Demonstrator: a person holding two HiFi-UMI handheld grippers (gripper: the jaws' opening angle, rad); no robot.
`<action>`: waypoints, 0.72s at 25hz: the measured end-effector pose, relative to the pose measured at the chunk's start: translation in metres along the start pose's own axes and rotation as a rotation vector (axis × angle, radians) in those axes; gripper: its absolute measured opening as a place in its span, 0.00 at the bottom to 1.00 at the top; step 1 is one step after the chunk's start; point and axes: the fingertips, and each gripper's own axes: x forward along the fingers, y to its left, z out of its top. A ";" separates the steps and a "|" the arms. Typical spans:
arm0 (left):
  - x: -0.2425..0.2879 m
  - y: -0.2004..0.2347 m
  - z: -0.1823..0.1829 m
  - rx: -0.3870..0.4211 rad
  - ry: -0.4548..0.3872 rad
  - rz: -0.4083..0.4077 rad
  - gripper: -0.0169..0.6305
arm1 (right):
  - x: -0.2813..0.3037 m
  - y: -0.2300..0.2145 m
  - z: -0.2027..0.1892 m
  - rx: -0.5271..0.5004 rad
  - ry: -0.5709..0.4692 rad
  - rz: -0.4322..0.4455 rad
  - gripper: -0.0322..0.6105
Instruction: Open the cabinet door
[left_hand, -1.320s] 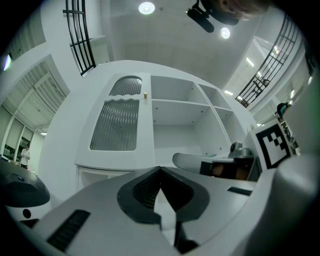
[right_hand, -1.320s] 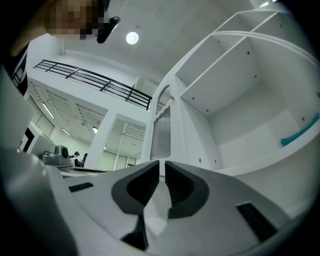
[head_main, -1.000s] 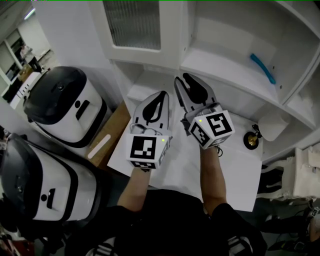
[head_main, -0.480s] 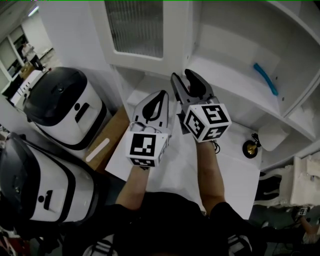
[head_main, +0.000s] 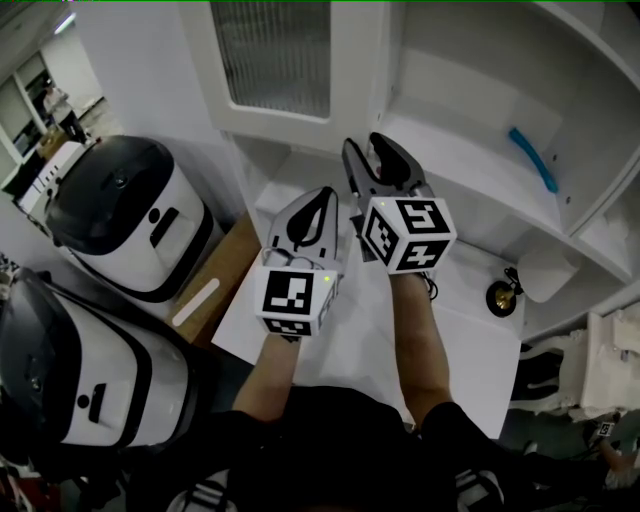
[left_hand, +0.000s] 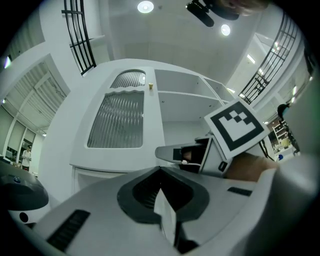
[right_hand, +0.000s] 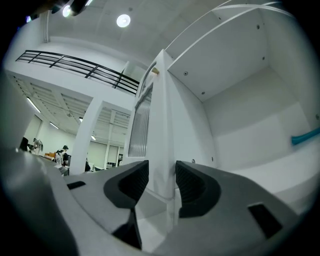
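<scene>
While left gripper (head_main: 322, 194) sits closed, right gripper (right_hand: 161, 183), just opened, straddles one cabinet door (right_hand: 162, 125).

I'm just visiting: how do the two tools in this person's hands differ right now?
The left tool has its jaws together with nothing held. The right tool has its jaws apart, having just been opening, with the edge of the door in the gap and no pad pressing on it. The right tool reaches further toward the cabinet than the left tool. Both carry a marker cube.
</scene>
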 end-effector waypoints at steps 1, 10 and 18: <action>-0.001 0.001 0.000 -0.001 0.000 0.000 0.04 | 0.000 -0.001 0.000 -0.007 -0.001 -0.005 0.31; -0.005 -0.002 0.000 -0.028 -0.015 -0.020 0.04 | -0.004 0.003 0.000 -0.088 -0.002 0.050 0.23; -0.016 0.000 0.005 -0.041 -0.034 -0.019 0.04 | -0.026 0.022 0.004 0.001 -0.077 0.214 0.19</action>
